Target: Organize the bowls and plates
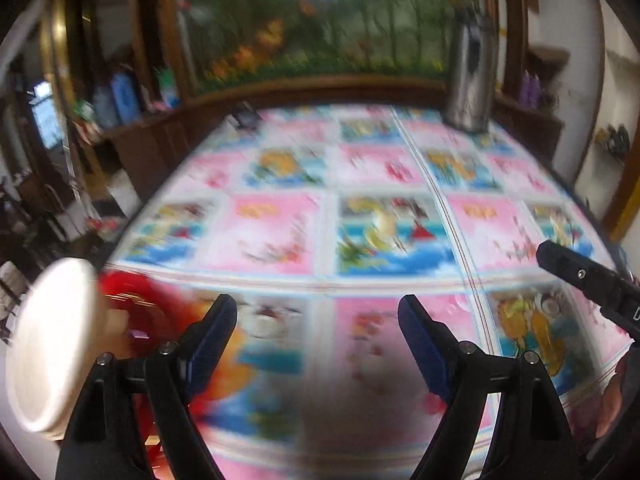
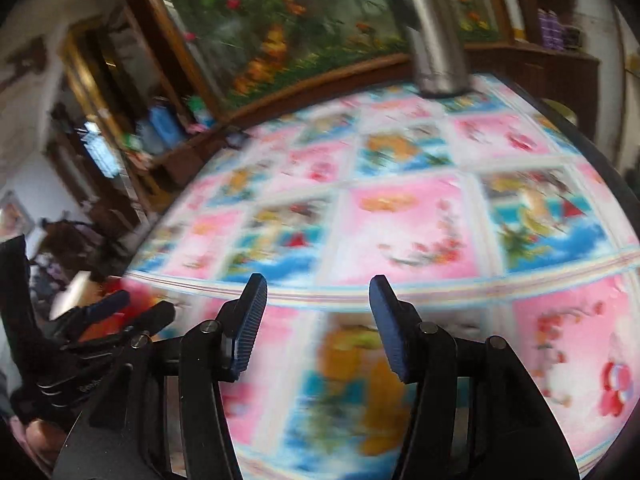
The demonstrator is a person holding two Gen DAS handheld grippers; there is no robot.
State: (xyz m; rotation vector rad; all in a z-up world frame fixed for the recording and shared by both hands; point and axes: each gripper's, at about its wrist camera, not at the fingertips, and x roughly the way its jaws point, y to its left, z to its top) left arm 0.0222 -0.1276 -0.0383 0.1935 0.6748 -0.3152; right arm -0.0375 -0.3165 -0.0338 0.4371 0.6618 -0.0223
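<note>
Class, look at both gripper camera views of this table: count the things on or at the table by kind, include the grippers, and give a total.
Metal flask: 1
White plate or bowl, at the left table edge: 1
Red item, blurred: 1
Grippers, left gripper and right gripper: 2
Total: 5

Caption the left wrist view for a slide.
Left gripper, jaws open and empty, over a pink tablecloth, white dish at left, steel flask behind.

A cream-white bowl rests blurred at the near-left edge of the table, its outer wall facing the camera, touching a red dish behind it.
</note>
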